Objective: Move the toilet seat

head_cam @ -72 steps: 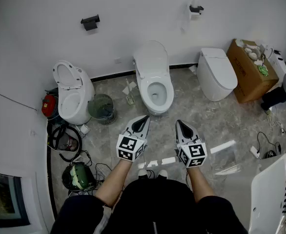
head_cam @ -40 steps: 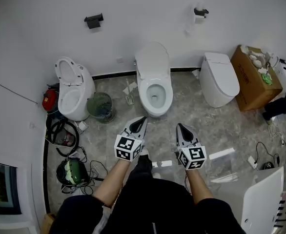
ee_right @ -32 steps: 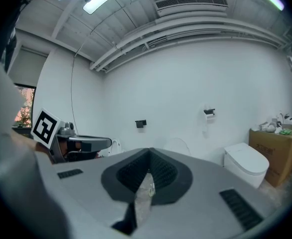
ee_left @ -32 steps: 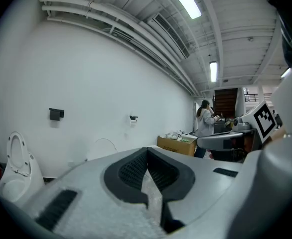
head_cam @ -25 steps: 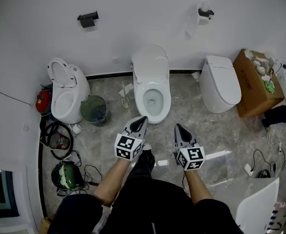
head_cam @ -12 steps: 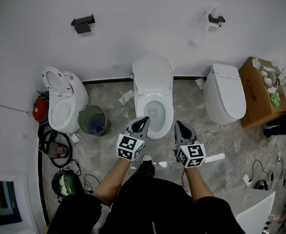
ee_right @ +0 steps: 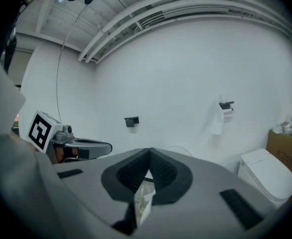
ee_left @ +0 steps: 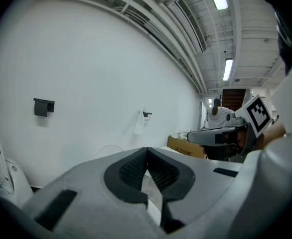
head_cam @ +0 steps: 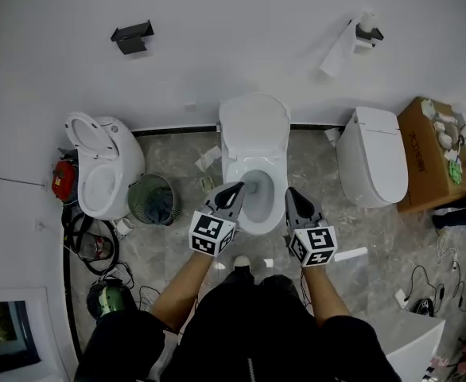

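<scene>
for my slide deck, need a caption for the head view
Person with left gripper and right gripper, both shut, at the middle toilet

Left gripper [ee_left: 147, 151] jaws together at tips; white wall [ee_left: 96, 73] ahead, black bracket [ee_left: 43, 106] left, right gripper [ee_left: 196, 136] at right.

The white toilet seat [head_cam: 254, 164] belongs to the middle toilet [head_cam: 231, 153], straight ahead at 12 o'clock. Its oval ring appears to lie flat around the open bowl [head_cam: 258, 185]. At the ring's 12 o'clock, the rounded white lid [head_cam: 254, 126] stands raised, leaning back toward the wall.
</scene>
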